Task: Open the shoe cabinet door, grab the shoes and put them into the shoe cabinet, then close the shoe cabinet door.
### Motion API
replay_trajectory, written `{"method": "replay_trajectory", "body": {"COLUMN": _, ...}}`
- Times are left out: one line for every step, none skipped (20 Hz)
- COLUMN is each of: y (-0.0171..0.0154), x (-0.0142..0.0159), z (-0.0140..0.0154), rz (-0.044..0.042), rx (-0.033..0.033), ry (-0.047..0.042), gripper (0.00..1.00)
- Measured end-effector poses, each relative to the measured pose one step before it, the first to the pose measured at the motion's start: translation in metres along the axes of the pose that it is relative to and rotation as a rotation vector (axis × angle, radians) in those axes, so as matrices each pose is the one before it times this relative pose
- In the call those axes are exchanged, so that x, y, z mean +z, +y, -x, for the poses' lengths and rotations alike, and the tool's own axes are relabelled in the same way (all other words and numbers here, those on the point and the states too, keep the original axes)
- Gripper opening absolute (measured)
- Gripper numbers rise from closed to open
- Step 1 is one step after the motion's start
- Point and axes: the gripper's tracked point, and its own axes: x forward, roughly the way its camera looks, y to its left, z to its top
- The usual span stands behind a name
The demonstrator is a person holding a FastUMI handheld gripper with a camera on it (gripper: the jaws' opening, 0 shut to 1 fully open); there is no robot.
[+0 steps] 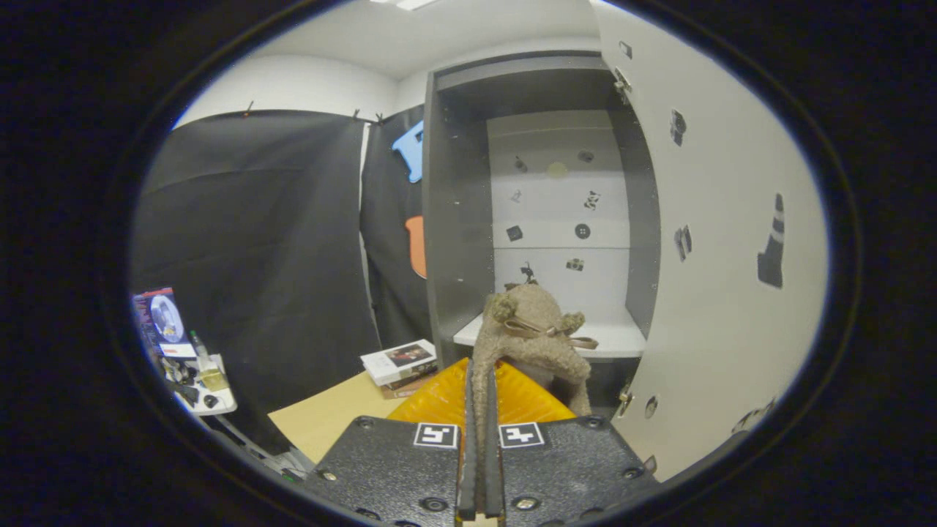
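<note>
Cabinet door (721, 241) open, right | gripper (481, 395) clamped on fuzzy shoe (531, 344), near shelf (615, 338) | left: placing, closing door.

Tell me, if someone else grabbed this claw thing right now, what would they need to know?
Claw: shut on a fuzzy tan slipper, both fingers pinching its edge, held up in front of the shoe cabinet.
Cabinet door: already swung open, to the right of the slipper.
White shelf inside: just beyond the slipper; the part in view looks bare.
Done: door open, slipper grabbed.
Left: carry it forward onto the shelf, let go, pull back, close the door. Whether more shoes wait, I cannot tell.
</note>
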Motion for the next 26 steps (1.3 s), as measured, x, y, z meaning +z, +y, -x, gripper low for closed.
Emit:
{"method": "replay_trajectory", "body": {"y": -0.00435, "x": 0.00717, "z": -0.00963, "rz": 0.01456, "rx": -0.0194, "ry": 0.01409, "gripper": 0.07}}
{"method": "replay_trajectory", "body": {"y": -0.00191, "x": 0.00837, "z": -0.01032, "rz": 0.01402, "rx": -0.01357, "ry": 0.00773, "gripper": 0.07}}
{"method": "replay_trajectory", "body": {"y": -0.00328, "x": 0.00981, "z": -0.00857, "rz": 0.00108, "rx": -0.01018, "ry": 0.00186, "gripper": 0.08}}
{"method": "replay_trajectory", "body": {"y": 0.00014, "x": 0.00905, "z": -0.00839, "rz": -0.01647, "rx": -0.00216, "ry": 0.00532, "gripper": 0.07}}
{"method": "replay_trajectory", "body": {"y": -0.00203, "x": 0.00929, "z": -0.00687, "rz": -0.01191, "rx": -0.00393, "ry": 0.0042, "gripper": 0.08}}
{"method": "replay_trajectory", "body": {"y": -0.0038, "x": 0.00971, "z": -0.00823, "rz": -0.00196, "rx": -0.00629, "ry": 0.0006, "gripper": 0.08}}
{"method": "replay_trajectory", "body": {"y": -0.00464, "x": 0.0093, "z": -0.00882, "rz": 0.00269, "rx": -0.01005, "ry": -0.00027, "gripper": 0.08}}
{"method": "replay_trajectory", "body": {"y": -0.00444, "x": 0.00988, "z": -0.00877, "rz": -0.00151, "rx": -0.01581, "ry": -0.00295, "gripper": 0.07}}
{"method": "replay_trajectory", "body": {"y": -0.00511, "x": 0.00855, "z": -0.0096, "rz": 0.00223, "rx": -0.01999, "ry": -0.00306, "gripper": 0.08}}
{"method": "replay_trajectory", "body": {"y": -0.00523, "x": 0.00612, "z": -0.01012, "rz": 0.00127, "rx": -0.02161, "ry": 0.00009, "gripper": 0.07}}
{"method": "replay_trajectory", "body": {"y": -0.00504, "x": 0.005, "z": -0.01122, "rz": 0.00767, "rx": -0.01921, "ry": 0.00101, "gripper": 0.08}}
{"method": "replay_trajectory", "body": {"y": -0.00494, "x": 0.00337, "z": -0.01273, "rz": 0.00501, "rx": -0.01905, "ry": 0.00059, "gripper": 0.08}}
{"method": "replay_trajectory", "body": {"y": -0.00354, "x": 0.00169, "z": -0.01385, "rz": 0.00826, "rx": -0.01785, "ry": 0.00269, "gripper": 0.08}}
{"method": "replay_trajectory", "body": {"y": -0.00404, "x": -0.00155, "z": -0.01433, "rz": 0.0131, "rx": -0.01818, "ry": 0.00842, "gripper": 0.08}}
{"method": "replay_trajectory", "body": {"y": -0.00306, "x": -0.00232, "z": -0.0155, "rz": 0.01063, "rx": -0.01563, "ry": 0.01046, "gripper": 0.07}}
{"method": "replay_trajectory", "body": {"y": -0.00205, "x": -0.0033, "z": -0.01628, "rz": 0.0115, "rx": -0.01309, "ry": 0.01052, "gripper": 0.08}}
{"method": "replay_trajectory", "body": {"y": -0.00069, "x": -0.00226, "z": -0.01702, "rz": 0.01083, "rx": -0.012, "ry": 0.01145, "gripper": 0.07}}
{"method": "replay_trajectory", "body": {"y": -0.00084, "x": -0.00446, "z": -0.01641, "rz": 0.01579, "rx": -0.01607, "ry": 0.016, "gripper": 0.08}}
{"method": "replay_trajectory", "body": {"y": -0.00153, "x": -0.00323, "z": -0.01668, "rz": 0.01552, "rx": -0.01416, "ry": 0.01546, "gripper": 0.08}}
{"method": "replay_trajectory", "body": {"y": -0.00101, "x": -0.00268, "z": -0.01667, "rz": 0.00988, "rx": -0.01497, "ry": 0.00885, "gripper": 0.08}}
{"method": "replay_trajectory", "body": {"y": -0.00194, "x": -0.00353, "z": -0.01317, "rz": 0.01123, "rx": -0.01695, "ry": 0.01085, "gripper": 0.08}}
{"method": "replay_trajectory", "body": {"y": -0.0022, "x": -0.00647, "z": -0.01197, "rz": 0.0059, "rx": -0.02443, "ry": 0.01868, "gripper": 0.08}}
{"method": "replay_trajectory", "body": {"y": -0.0029, "x": -0.00472, "z": -0.01045, "rz": 0.00716, "rx": -0.02529, "ry": 0.01672, "gripper": 0.07}}
{"method": "replay_trajectory", "body": {"y": -0.00256, "x": -0.00233, "z": -0.01206, "rz": 0.03701, "rx": -0.01594, "ry": -0.00116, "gripper": 0.08}}
{"method": "replay_trajectory", "body": {"y": -0.00647, "x": 0.0004, "z": -0.0107, "rz": 0.05365, "rx": -0.02558, "ry": -0.01213, "gripper": 0.08}}
{"method": "replay_trajectory", "body": {"y": -0.00158, "x": -0.00211, "z": -0.00865, "rz": 0.0356, "rx": -0.01572, "ry": -0.00418, "gripper": 0.08}}
